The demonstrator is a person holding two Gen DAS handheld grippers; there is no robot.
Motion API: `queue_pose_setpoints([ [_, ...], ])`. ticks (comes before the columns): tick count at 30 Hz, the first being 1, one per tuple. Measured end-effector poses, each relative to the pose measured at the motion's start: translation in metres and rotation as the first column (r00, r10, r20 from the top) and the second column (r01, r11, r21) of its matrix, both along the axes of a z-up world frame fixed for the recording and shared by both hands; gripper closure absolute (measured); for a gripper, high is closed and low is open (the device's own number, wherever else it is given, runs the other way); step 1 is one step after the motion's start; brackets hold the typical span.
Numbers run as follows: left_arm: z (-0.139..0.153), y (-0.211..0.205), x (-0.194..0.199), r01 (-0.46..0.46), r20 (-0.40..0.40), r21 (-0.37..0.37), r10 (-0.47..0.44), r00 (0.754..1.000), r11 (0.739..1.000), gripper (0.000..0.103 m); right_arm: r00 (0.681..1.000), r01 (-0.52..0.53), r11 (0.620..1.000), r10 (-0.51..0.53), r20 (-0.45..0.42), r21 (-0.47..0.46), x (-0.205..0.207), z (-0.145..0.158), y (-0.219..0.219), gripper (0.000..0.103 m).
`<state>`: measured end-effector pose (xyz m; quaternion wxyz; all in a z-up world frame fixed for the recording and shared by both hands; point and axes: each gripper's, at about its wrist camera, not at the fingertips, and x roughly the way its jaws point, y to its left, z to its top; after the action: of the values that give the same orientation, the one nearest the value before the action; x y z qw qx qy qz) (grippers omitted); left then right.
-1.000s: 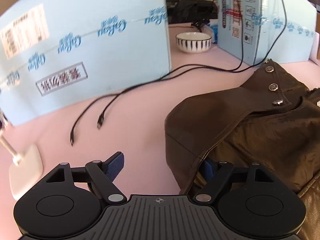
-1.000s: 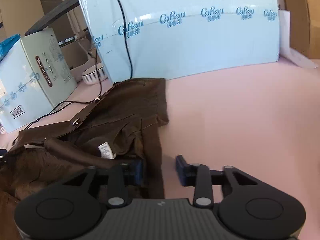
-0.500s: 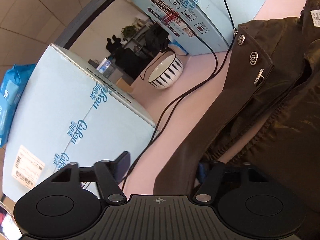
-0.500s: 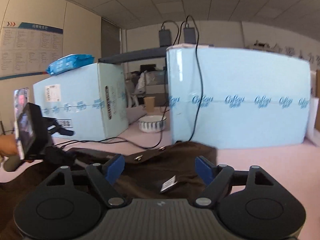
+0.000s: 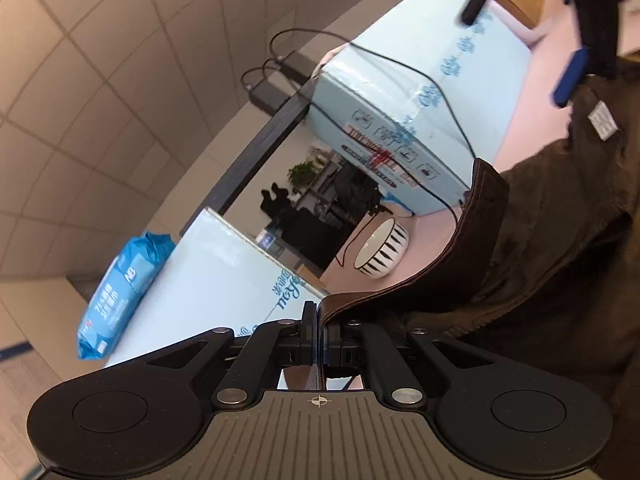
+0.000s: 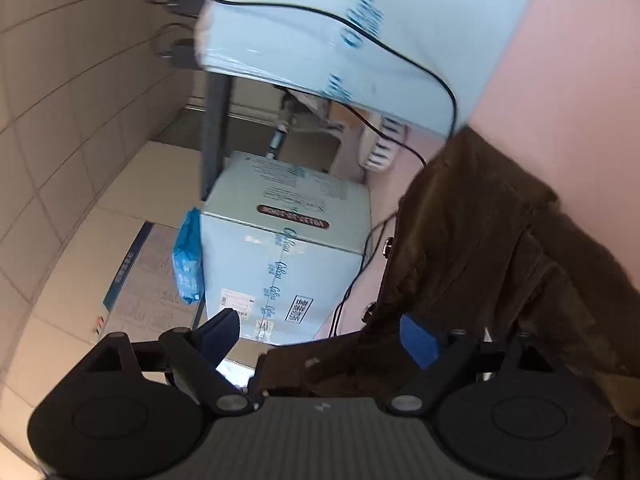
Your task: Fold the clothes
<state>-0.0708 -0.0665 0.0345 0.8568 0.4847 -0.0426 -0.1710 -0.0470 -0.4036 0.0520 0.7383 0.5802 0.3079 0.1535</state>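
A dark brown jacket (image 5: 560,240) lies bunched on the pink table (image 5: 536,92), its white label showing at the far right. My left gripper (image 5: 319,320) is shut on a stitched leather-like edge strip of the jacket, which curls up and away from the pads. In the right wrist view the same jacket (image 6: 500,240) fills the right side. My right gripper (image 6: 318,338) is rolled over, and its jaws are opening. A brown flap lies between the fingers (image 6: 418,340) without being pressed. One blue finger of the right gripper (image 5: 570,76) shows in the left wrist view.
Two light blue cartons (image 5: 420,92) (image 6: 288,248) stand along the back of the table, with black cables (image 5: 440,92) draped over them. A striped bowl (image 5: 382,254) sits between them. A blue wipes pack (image 5: 120,292) lies on the nearer carton.
The left jaws, open around the jacket's edge before, have shut on it. Both views have rolled sideways. The right jaws have spread wider, with fabric still between them.
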Motion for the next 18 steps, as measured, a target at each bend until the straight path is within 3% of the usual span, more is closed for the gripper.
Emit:
queue_pose_setpoints([
  [2,-0.008,0.002,-0.011,0.017,-0.003,0.03,-0.017,1.0,0.999,0.099,0.994,0.05,0.99,-0.062,-0.086,-0.134,0.028,0.004,0.009,0.012],
  [4,-0.011,0.003,-0.017,0.02,-0.012,0.028,-0.019,1.0,0.999,0.099,0.988,0.064,0.961,-0.098,-0.116,-0.271,0.059,0.007,0.024,0.012],
  [8,-0.014,0.008,-0.024,0.012,-0.03,0.006,-0.012,0.999,1.0,0.099,0.979,0.026,0.901,-0.109,-0.169,-0.432,0.108,-0.004,0.052,0.012],
  [10,-0.016,0.011,-0.026,0.008,-0.041,-0.006,-0.008,0.999,1.0,0.099,0.987,0.016,0.878,-0.091,-0.133,-0.479,0.12,-0.006,0.062,0.013],
  [11,-0.016,0.013,-0.026,0.007,-0.047,-0.009,-0.007,0.999,1.0,0.099,0.991,0.013,0.863,-0.079,-0.109,-0.505,0.126,-0.006,0.067,0.034],
  [12,-0.017,0.015,-0.026,0.005,-0.048,-0.007,-0.005,0.999,1.0,0.098,0.993,-0.002,0.841,-0.061,-0.099,-0.541,0.131,-0.006,0.074,0.086],
  [15,-0.02,0.019,-0.02,-0.018,-0.048,0.005,0.018,0.999,1.0,0.097,0.997,0.009,0.779,-0.058,-0.058,-0.627,0.129,-0.001,0.083,0.09],
  [18,-0.018,0.024,-0.004,-0.07,-0.067,-0.034,0.068,0.995,0.997,0.097,0.988,0.14,0.78,-0.075,0.132,-0.609,0.103,0.027,0.073,0.09],
])
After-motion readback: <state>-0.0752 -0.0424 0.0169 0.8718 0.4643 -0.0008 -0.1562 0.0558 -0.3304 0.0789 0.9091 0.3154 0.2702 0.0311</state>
